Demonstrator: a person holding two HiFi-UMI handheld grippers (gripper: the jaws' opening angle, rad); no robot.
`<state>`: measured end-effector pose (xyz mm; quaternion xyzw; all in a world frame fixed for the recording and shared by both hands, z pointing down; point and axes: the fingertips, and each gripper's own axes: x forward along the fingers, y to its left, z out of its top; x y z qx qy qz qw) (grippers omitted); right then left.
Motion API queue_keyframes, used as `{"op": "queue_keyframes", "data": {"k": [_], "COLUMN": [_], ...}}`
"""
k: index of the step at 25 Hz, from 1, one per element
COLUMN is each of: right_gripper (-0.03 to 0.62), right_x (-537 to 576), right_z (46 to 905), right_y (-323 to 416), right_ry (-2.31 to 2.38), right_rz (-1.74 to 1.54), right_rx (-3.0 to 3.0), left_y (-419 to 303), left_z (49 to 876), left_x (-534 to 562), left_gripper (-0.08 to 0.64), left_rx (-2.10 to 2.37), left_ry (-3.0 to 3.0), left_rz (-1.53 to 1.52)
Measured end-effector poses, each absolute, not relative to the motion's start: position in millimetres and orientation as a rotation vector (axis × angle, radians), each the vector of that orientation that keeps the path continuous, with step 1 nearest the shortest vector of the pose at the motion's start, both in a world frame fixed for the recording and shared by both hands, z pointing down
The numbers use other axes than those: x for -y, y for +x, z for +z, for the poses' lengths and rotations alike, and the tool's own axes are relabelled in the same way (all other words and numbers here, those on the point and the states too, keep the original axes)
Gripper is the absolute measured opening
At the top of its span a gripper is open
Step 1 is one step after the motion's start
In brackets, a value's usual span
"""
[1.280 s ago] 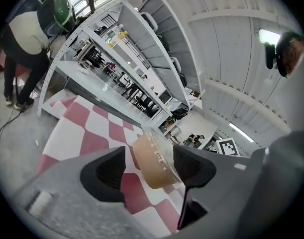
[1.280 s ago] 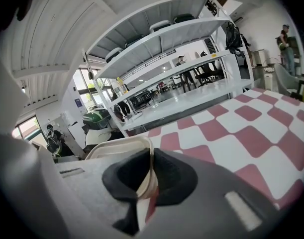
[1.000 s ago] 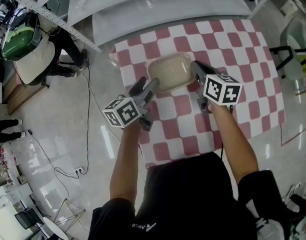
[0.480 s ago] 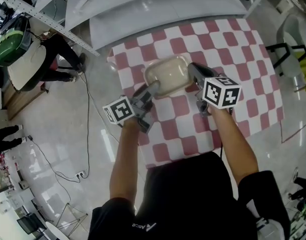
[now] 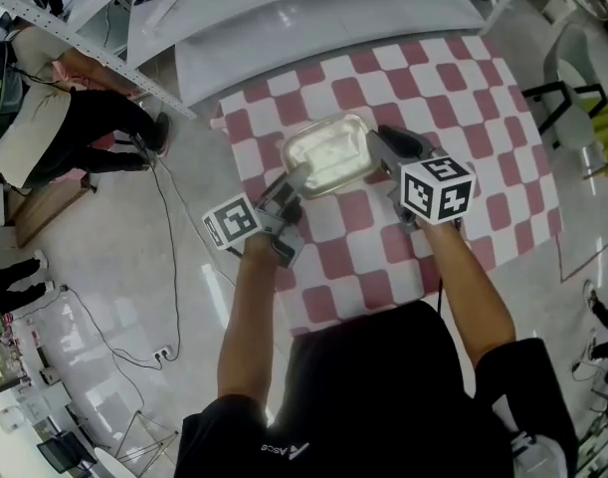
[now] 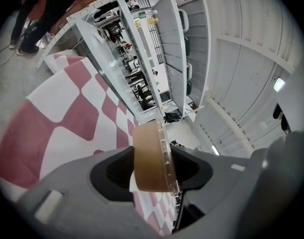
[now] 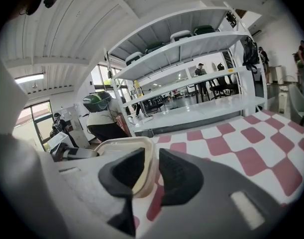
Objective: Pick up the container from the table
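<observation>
Red and white checked cloth (image 5: 483,137) lies under the container (image 5: 328,155), which is between my two grippers. My left gripper (image 5: 294,179) has just been closing its jaws, and they pinch the container's left end. My right gripper (image 5: 381,145) has its jaws clamped on the right rim.

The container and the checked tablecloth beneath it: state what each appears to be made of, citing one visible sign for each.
The container looks like thin translucent plastic, cream-tinted and glossy: light glints off it, and its lip is see-through in the left gripper view. The checked tablecloth looks like a smooth, faintly shiny sheet, perhaps vinyl; woven fabric cannot be ruled out.
</observation>
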<state>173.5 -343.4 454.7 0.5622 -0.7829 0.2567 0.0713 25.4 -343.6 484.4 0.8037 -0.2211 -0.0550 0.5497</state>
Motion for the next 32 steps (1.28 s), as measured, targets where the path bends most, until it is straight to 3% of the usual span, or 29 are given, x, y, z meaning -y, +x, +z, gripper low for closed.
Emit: {"op": "queue_keyframes", "data": {"k": [5, 12, 32], "right_gripper": [0.101, 0.004, 0.003], "right_x": [331.0, 298.3, 266.7], "right_z": [429.7, 389.7, 367.6], "right_y": [171.2, 161.7, 155.1], "right_ry": [1.652, 1.578, 1.596], "right_rz": [0.53, 0.147, 0.081], "right_rx": [2.467, 2.55, 2.58], "left_y": [19.6, 17.2, 18.9], "left_z": [484.5, 478.9, 466.0], "left_x": [341.4, 336.8, 329.4], "left_gripper": [0.23, 0.23, 0.23], "left_rx": [0.539, 0.55, 0.566], "left_ry": [1.897, 1.872, 1.876], "left_rz": [-0.132, -0.149, -0.119]}}
